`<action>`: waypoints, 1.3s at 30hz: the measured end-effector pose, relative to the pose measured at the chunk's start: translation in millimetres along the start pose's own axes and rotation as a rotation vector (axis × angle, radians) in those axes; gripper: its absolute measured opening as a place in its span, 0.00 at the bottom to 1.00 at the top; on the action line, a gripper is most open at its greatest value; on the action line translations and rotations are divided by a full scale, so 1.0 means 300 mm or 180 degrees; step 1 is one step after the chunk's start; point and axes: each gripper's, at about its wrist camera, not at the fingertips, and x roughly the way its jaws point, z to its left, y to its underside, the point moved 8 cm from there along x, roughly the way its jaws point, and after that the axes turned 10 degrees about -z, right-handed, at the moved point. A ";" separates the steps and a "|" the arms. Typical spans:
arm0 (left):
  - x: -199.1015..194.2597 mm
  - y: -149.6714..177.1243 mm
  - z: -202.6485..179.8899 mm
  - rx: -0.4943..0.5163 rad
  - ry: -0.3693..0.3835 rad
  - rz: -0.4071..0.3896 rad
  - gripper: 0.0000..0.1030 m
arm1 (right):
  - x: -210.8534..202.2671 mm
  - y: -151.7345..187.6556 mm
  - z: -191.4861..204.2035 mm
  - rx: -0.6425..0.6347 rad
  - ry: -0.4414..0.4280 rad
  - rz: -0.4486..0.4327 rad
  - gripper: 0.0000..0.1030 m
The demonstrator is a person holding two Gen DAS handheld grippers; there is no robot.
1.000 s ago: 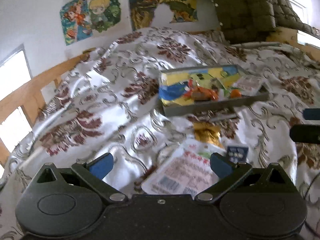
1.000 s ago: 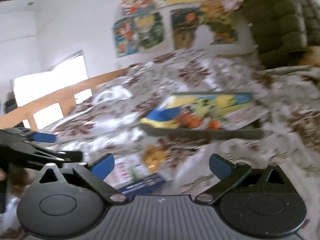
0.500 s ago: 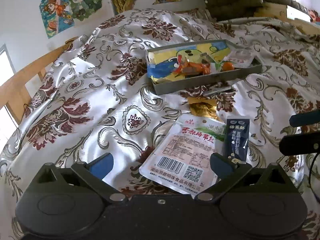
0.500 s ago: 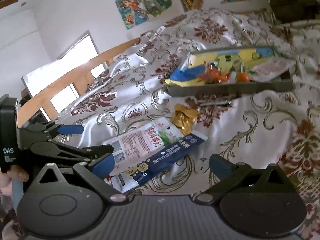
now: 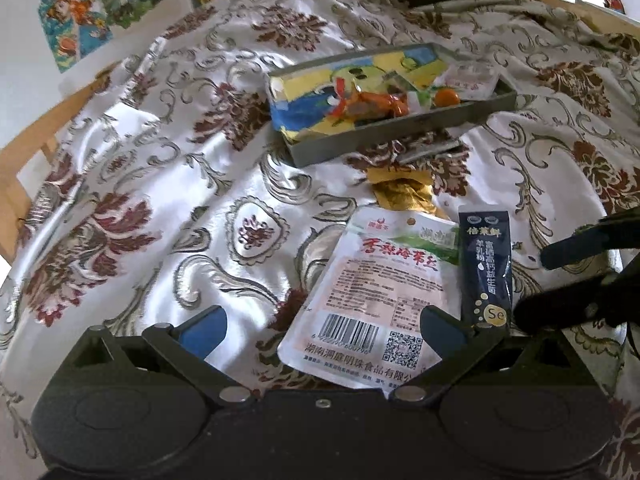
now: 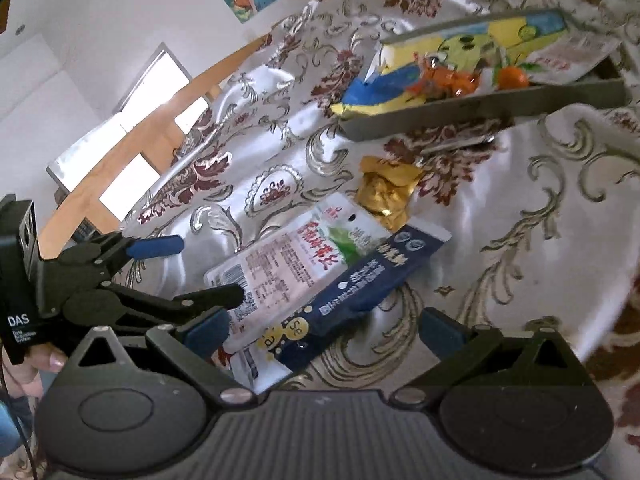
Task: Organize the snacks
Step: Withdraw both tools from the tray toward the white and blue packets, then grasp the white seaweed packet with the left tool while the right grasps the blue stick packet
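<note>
**Both grippers held wide over the loose snacks**

The left gripper (image 5: 322, 330) was held low over the patterned bedspread (image 5: 160, 184) with its jaws spread wide and nothing between them. The right gripper (image 6: 324, 330) was likewise held agape and empty. A white snack pouch (image 5: 380, 288) was seen lying flat on the cloth, just ahead of the left gripper's right finger. A dark blue sachet (image 5: 485, 268) was laid alongside it, touching its edge. A gold-wrapped snack (image 5: 402, 194) was found just beyond the pouch, between it and a grey tray (image 5: 384, 136). In the tray, orange-wrapped sweets (image 5: 372, 104), a small orange fruit (image 5: 447, 97) and a pale packet (image 5: 472, 80) were already gathered on colourful paper.
</note>
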 end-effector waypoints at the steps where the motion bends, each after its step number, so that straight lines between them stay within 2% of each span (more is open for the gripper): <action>1: 0.011 0.002 -0.002 0.0015 0.0016 0.0043 0.99 | 0.017 0.004 0.003 -0.0027 0.0002 0.0007 1.00; 3: 0.037 0.007 0.003 0.0076 0.0016 0.0133 0.99 | 0.044 0.014 -0.001 -0.0046 0.0055 0.0008 0.99; 6: 0.060 0.008 0.015 -0.0047 0.0148 0.0197 0.99 | 0.056 0.027 -0.018 0.0014 0.0099 0.0073 0.93; 10: 0.083 0.009 0.033 -0.0108 0.0181 0.0211 0.99 | 0.050 0.023 -0.027 0.0035 0.0123 0.0024 0.92; 16: 0.097 -0.004 0.034 -0.0121 0.0268 0.0233 0.99 | 0.055 0.017 -0.047 0.0089 0.0178 0.0001 0.85; 21: 0.116 -0.026 0.017 -0.0258 0.0420 0.0253 0.96 | 0.059 0.023 -0.043 0.0041 0.0189 -0.0004 0.74; 23: 0.130 -0.029 0.003 -0.0364 0.0536 0.0327 0.85 | 0.059 0.024 -0.034 0.0037 0.0121 0.0001 0.61; 25: 0.147 -0.022 -0.010 -0.0472 0.0656 0.0449 0.74 | 0.059 0.026 -0.024 0.0026 0.0100 0.0003 0.57; 27: 0.153 -0.022 -0.014 -0.0546 0.0655 0.0487 0.71 | 0.055 0.027 -0.020 0.0046 0.0098 -0.0002 0.54; 29: 0.149 -0.029 -0.011 -0.0605 0.0678 0.0474 0.53 | 0.050 0.028 -0.023 0.0139 0.0064 0.0000 0.48; 31: 0.137 -0.039 -0.003 -0.0793 0.0792 0.0472 0.40 | 0.048 0.025 -0.026 0.0201 0.0034 -0.0011 0.42; 35: 0.111 -0.059 -0.005 -0.0985 0.0949 0.0415 0.36 | 0.046 0.020 -0.031 0.0279 0.0000 -0.0021 0.32; 39: 0.098 -0.084 -0.012 -0.1151 0.1098 0.0339 0.36 | 0.042 0.017 -0.043 0.0364 -0.0004 -0.0029 0.29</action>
